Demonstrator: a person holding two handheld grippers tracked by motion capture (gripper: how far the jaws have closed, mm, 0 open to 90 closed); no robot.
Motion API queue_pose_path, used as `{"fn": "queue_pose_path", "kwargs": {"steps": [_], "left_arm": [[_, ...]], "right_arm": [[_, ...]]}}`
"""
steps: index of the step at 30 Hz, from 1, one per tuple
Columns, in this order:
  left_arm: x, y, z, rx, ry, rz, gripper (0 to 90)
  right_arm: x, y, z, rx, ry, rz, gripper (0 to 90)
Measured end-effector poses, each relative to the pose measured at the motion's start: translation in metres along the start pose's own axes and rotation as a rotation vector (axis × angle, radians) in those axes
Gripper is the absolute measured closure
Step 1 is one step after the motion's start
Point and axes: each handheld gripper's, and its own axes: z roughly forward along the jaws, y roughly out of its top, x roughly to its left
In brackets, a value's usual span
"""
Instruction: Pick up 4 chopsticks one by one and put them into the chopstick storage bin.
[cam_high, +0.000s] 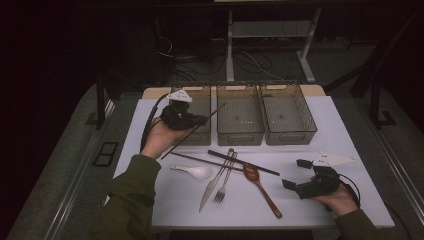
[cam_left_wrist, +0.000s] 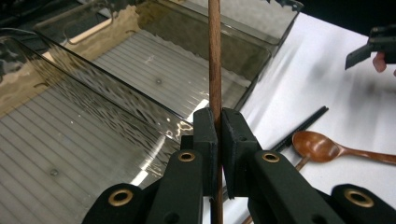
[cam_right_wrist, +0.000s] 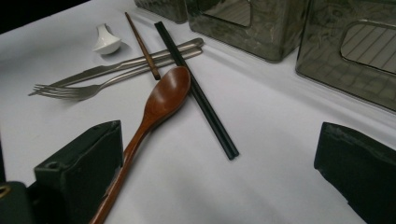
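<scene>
My left gripper (cam_high: 202, 120) is shut on a brown chopstick (cam_high: 192, 131), which it holds slantwise above the front of the left smoky bin (cam_high: 205, 97). In the left gripper view the stick (cam_left_wrist: 215, 56) stands upright, pinched between the pads of the left gripper (cam_left_wrist: 218, 121). At the table's near right, my right gripper (cam_high: 296, 174) rests low and open with nothing in it. In the right gripper view the jaws of the right gripper (cam_right_wrist: 219, 135) stand wide apart, with a wooden spoon (cam_right_wrist: 168, 93) and a black chopstick (cam_right_wrist: 196, 88) lying ahead of them.
Three clear bins stand in a row at the back: left, middle (cam_high: 240, 131) and right (cam_high: 289, 134). On the white mat lie a second brown chopstick (cam_high: 200, 160), a white ceramic spoon (cam_high: 192, 171), a knife (cam_high: 212, 186) and a fork (cam_high: 224, 186).
</scene>
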Motion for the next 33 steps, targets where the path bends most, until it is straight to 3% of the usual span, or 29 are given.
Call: {"fn": "queue_pose_path", "kwargs": {"steps": [13,17,33], "left_arm": [[0.014,0.015,-0.009,-0.073,0.052,-0.039,83.8],[0.019,0.02,-0.01,-0.086,0.068,-0.029,83.7],[0.051,0.034,-0.008,-0.17,0.12,-0.046,83.8]], "right_arm": [[0.0,-0.004,0.0,0.011,0.008,0.006,1.0],[0.0,-0.004,0.0,0.008,0.011,0.005,1.0],[-0.001,-0.004,-0.001,0.005,0.005,0.013,1.0]]}}
